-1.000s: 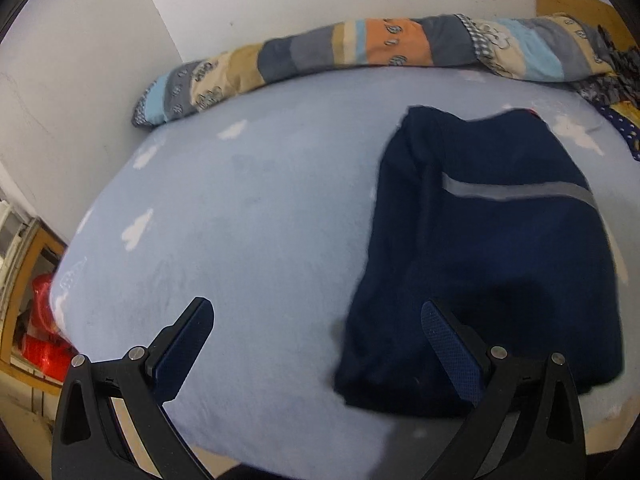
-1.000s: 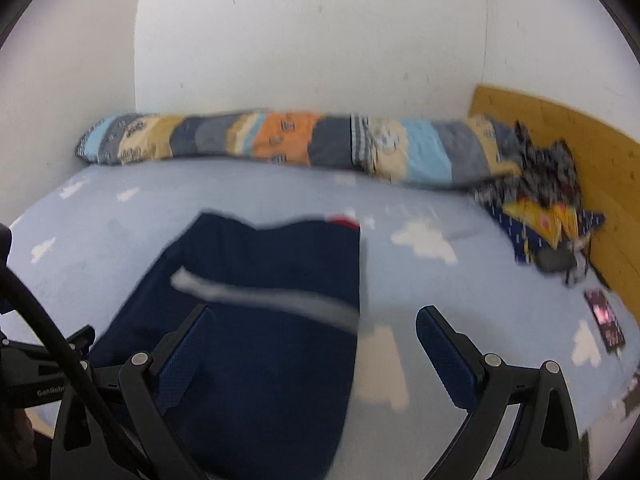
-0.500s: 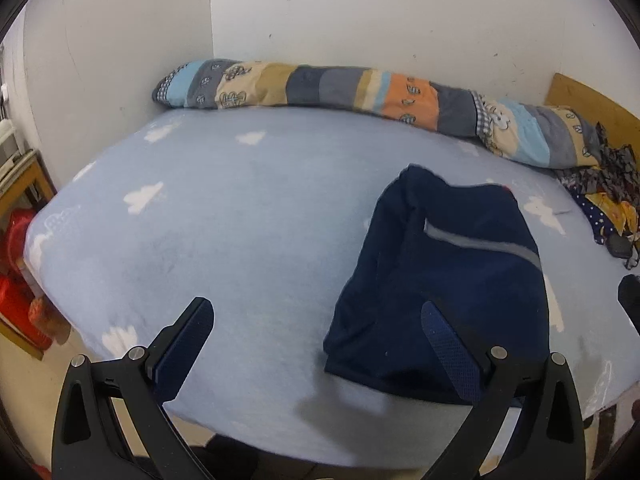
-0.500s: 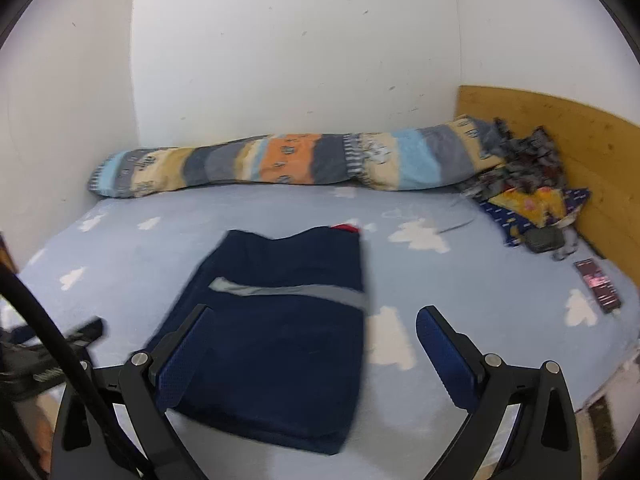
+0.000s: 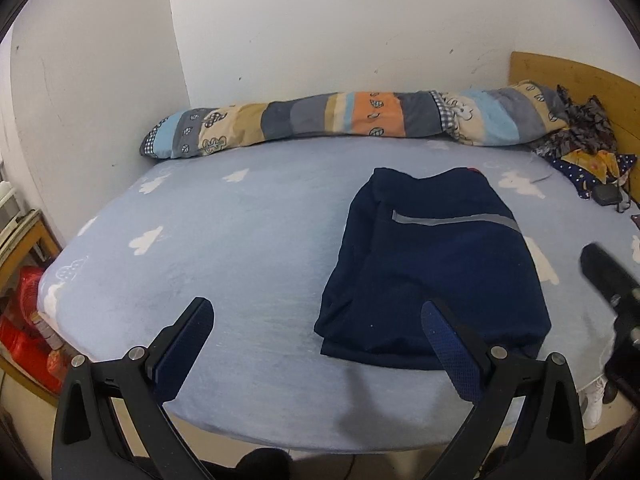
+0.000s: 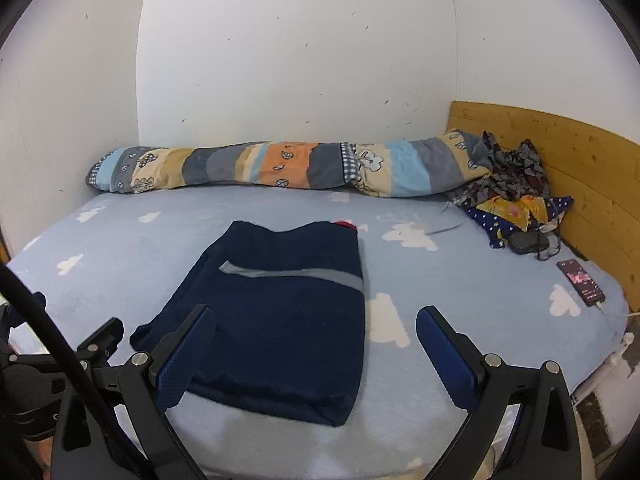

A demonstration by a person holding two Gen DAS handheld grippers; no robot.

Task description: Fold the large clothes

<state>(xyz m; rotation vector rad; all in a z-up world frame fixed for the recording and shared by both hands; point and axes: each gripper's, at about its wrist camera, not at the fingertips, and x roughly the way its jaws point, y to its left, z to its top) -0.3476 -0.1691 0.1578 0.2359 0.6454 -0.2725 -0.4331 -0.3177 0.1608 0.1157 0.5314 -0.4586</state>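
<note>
A navy garment with a grey stripe (image 5: 432, 264) lies folded into a flat rectangle on the blue cloud-print bed (image 5: 240, 248); it also shows in the right wrist view (image 6: 280, 312). My left gripper (image 5: 316, 320) is open and empty, held back above the bed's near edge, left of the garment's near corner. My right gripper (image 6: 316, 324) is open and empty, held back above the garment's near right edge. Neither touches the cloth.
A long patchwork bolster (image 6: 280, 168) lies along the back wall. Crumpled clothes (image 6: 516, 192), a dark pouch (image 6: 528, 242) and a phone (image 6: 582, 282) lie by the wooden headboard (image 6: 568, 160) at right. A red bag (image 5: 24, 320) sits beside the bed at left.
Both grippers have pulled back and up from the garment, so more of the bed and walls shows. The folded garment has stayed in place.
</note>
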